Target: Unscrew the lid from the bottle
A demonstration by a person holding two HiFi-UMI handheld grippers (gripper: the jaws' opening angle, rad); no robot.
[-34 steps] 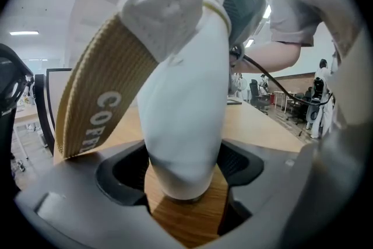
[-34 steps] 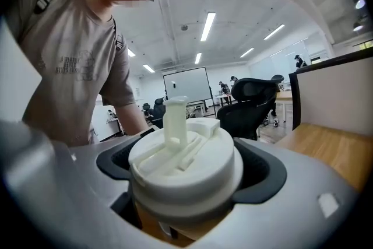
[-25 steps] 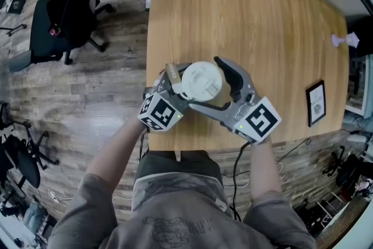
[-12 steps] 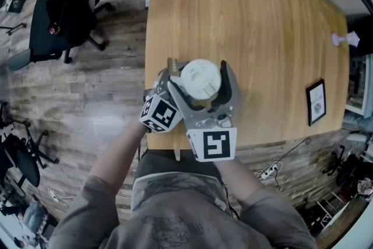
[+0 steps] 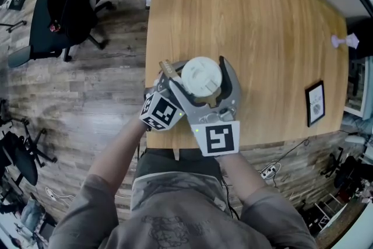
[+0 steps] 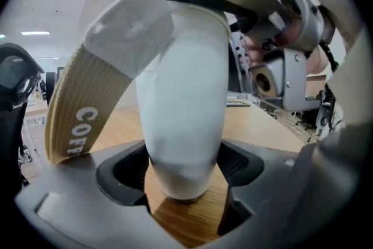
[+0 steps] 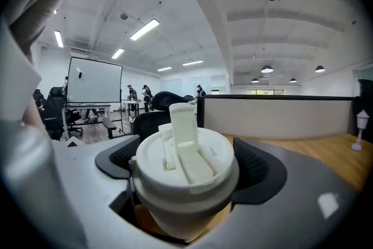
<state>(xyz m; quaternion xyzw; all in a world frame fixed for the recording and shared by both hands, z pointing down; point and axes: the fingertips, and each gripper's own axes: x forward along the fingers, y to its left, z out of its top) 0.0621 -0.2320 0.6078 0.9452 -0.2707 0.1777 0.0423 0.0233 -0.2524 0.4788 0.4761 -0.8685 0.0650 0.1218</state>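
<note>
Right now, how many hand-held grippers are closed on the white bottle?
2. The left hand-held gripper clamps the bottle near its base; the right hand-held gripper clamps the lid on top. None seems hidden.

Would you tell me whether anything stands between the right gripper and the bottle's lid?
Nothing visible does: the lid sits directly between the pads of the right gripper, touching both, and the left gripper clamps the bottle lower down.

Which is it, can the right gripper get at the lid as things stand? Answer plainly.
Yes, it seems: the right gripper is closed on the lid with nothing in the way, and the left gripper clamps the bottle below.
</note>
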